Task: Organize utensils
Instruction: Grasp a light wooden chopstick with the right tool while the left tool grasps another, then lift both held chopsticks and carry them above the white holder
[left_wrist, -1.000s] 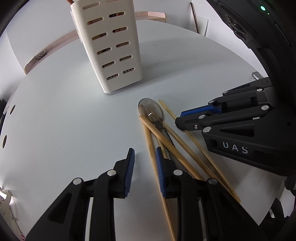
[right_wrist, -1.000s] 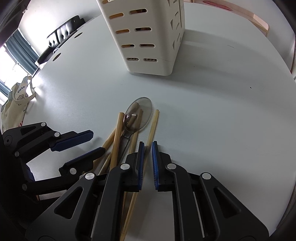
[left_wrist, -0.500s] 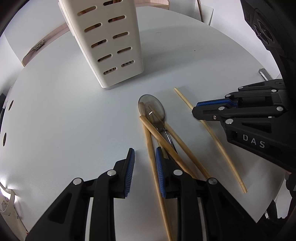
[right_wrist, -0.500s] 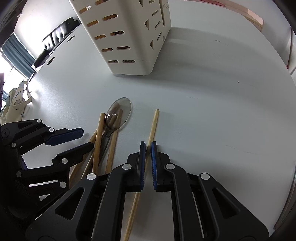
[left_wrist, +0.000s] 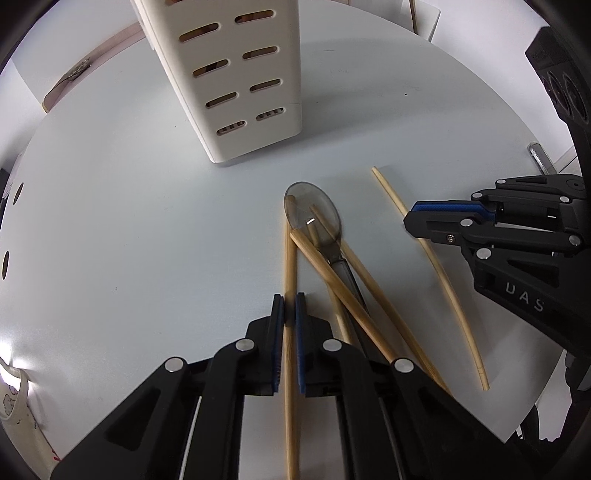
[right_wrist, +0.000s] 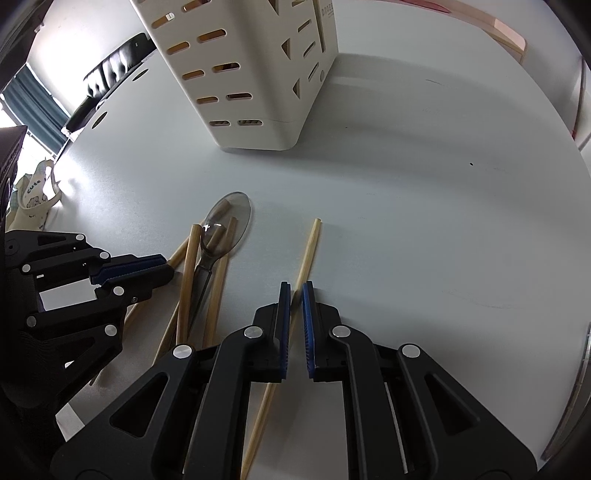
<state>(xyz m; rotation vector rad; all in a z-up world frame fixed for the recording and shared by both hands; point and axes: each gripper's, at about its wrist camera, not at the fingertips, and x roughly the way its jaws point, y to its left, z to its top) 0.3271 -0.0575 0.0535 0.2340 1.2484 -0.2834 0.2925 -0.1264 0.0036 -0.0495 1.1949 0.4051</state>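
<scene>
Now both grippers are at the pick-up step: the left gripper (left_wrist: 290, 308) has clamped a pale bamboo chopstick (left_wrist: 290, 266) beside the clear plastic spoon (left_wrist: 312, 216), and the right gripper (right_wrist: 294, 295) pinches a lone chopstick (right_wrist: 308, 247) on the round white table (right_wrist: 424, 240). Next, I judge, each must lift its stick clear and carry it to the tall cream slotted utensil holder (left_wrist: 236, 81).

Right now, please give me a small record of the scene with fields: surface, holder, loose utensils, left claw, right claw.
surface: white table
holder: slotted white holder, upright
loose utensils: spoon among crossed chopsticks
left claw: left claw shut on left chopstick
right claw: right claw shut on lone chopstick
</scene>
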